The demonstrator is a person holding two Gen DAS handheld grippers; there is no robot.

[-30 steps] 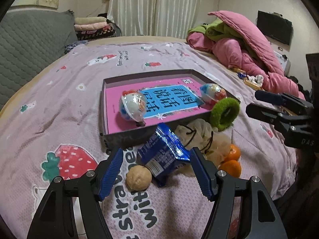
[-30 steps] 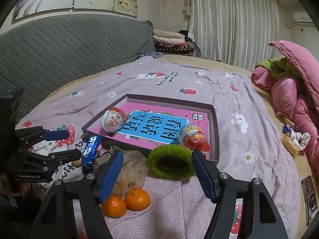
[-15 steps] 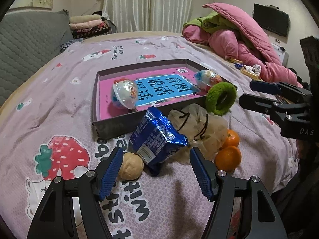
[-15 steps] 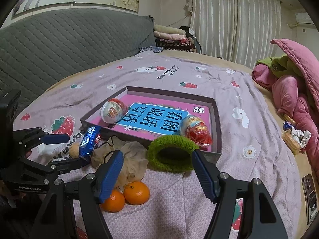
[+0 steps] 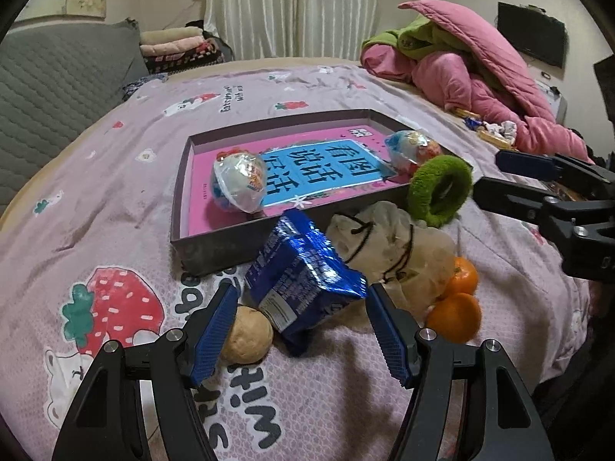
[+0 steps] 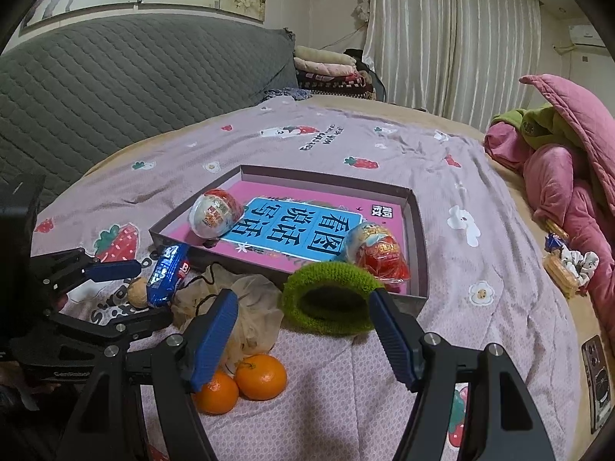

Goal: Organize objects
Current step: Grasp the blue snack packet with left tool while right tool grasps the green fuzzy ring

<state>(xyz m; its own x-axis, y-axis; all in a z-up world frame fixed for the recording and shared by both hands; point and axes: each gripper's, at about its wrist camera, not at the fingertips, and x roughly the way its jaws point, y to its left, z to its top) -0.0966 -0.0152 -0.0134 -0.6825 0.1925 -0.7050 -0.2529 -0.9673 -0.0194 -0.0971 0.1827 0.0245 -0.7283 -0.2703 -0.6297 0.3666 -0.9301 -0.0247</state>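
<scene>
A shallow dark box with a pink book inside lies on the bed and holds two plastic toy eggs. In front of it lie a blue snack packet, a walnut, a beige mesh pouch, two oranges and a green fuzzy ring. My left gripper is open, its jaws on either side of the packet's near end. My right gripper is open, low over the bed just before the green ring.
A pink and green quilt pile lies at the far right. A grey padded headboard runs along the left. Small snack items and a phone lie near the bed's right edge.
Both grippers have drawn slightly nearer the objects. The blue packet now sits between my left jaws; both grippers stay open.
</scene>
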